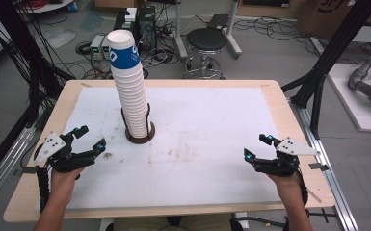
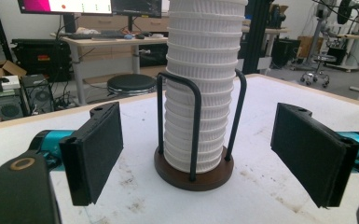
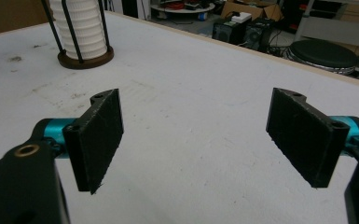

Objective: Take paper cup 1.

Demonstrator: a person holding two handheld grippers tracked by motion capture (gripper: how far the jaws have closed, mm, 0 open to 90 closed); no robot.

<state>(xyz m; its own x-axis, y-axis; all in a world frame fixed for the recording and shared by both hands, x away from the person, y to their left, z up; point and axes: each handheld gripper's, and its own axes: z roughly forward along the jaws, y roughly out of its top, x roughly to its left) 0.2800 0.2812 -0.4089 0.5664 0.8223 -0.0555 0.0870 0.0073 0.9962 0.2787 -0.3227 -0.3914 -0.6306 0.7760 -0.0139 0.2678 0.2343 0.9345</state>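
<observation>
A tall stack of white paper cups (image 1: 131, 91), its top cup banded in blue, stands upright in a black wire holder on a round brown base (image 1: 140, 138) at the table's middle left. In the left gripper view the cup stack (image 2: 200, 88) and its base (image 2: 193, 175) sit straight ahead between the jaws, a short way off. My left gripper (image 1: 92, 136) is open at the left of the table, aimed at the holder. My right gripper (image 1: 256, 146) is open at the right, holding nothing. The right gripper view has the cup stack (image 3: 80, 25) far off at top left.
A white mat (image 1: 197, 125) with faint stains covers the wooden table (image 1: 279, 96). Behind the table are a black stool (image 1: 206, 41), cables and boxes on the floor. Black frame posts (image 1: 325, 62) stand at the right.
</observation>
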